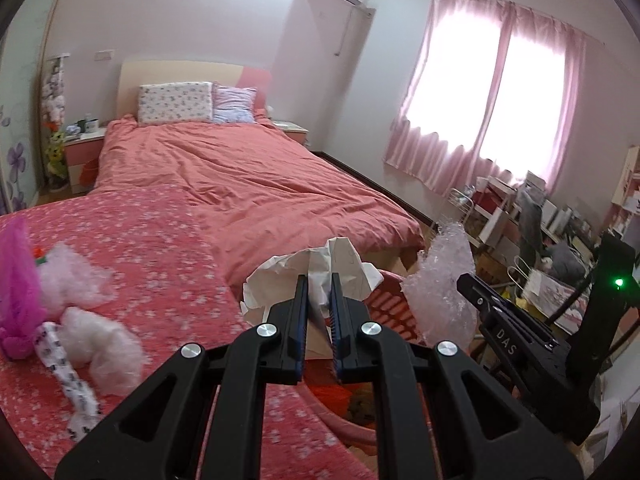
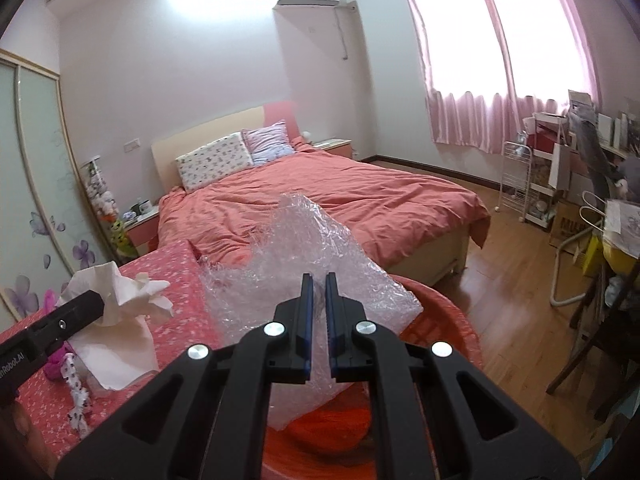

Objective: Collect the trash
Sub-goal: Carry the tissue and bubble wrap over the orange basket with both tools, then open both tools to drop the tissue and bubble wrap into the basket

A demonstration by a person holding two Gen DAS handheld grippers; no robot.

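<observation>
Left gripper (image 1: 320,300): clenched on crumpled white paper (image 1: 280,280), held above the basket's left edge.
Right gripper (image 2: 318,300): clamped on a crinkly clear bubble wrap sheet (image 2: 320,240), hanging over the basket.
Basket: red plastic laundry basket (image 2: 448,312), round rim, slotted wall, orange stuff inside.
Left surface: pink floral bedspread (image 1: 160,248) carrying fluffy white wads (image 1: 100,340), a magenta tulle piece (image 1: 16,280) and a spotted ribbon (image 1: 68,376).
Far: bed with rumpled salmon duvet (image 2: 360,200), two pillows.
Right: wooden floor (image 2: 512,280), cluttered shelves.
</observation>
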